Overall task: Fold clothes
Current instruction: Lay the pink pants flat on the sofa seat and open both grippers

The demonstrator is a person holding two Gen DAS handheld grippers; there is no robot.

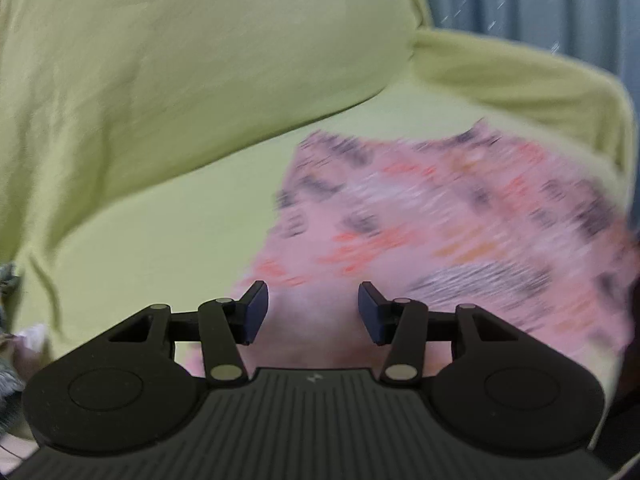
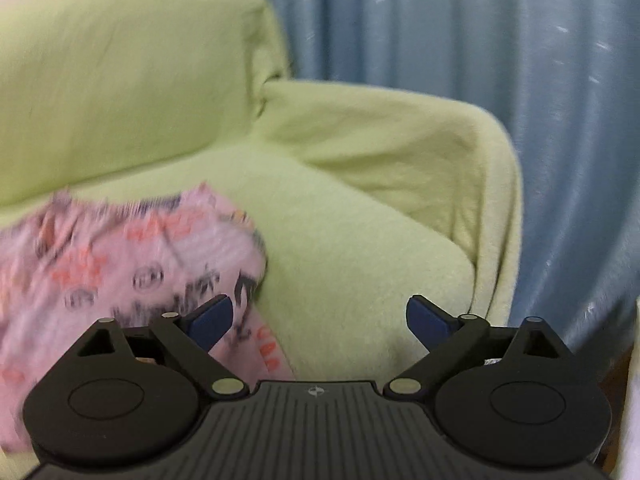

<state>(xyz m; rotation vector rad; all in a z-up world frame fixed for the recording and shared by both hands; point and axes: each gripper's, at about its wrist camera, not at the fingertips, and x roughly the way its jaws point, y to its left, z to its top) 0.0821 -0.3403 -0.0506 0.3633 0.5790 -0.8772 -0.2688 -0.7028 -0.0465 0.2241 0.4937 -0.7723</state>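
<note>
A pink garment (image 1: 432, 220) printed with black and orange marks lies spread on the green sofa seat (image 1: 160, 232). My left gripper (image 1: 313, 312) hovers over the garment's near edge, its dark blue pads (image 1: 256, 308) apart and nothing pinched between them. In the right wrist view the same pink garment (image 2: 120, 264) lies at the left, its right edge beside the seat cushion. My right gripper (image 2: 319, 320) stands wide open over bare green cushion; its left pad (image 2: 210, 320) overlaps the garment's edge in the picture. The cloth is blurred in both views.
The sofa backrest (image 1: 180, 60) rises behind the seat and a green armrest (image 2: 380, 136) bounds it on the right. A blue curtain (image 2: 500, 80) hangs behind the sofa. At the far left edge of the left wrist view lies another patterned cloth (image 1: 8, 280).
</note>
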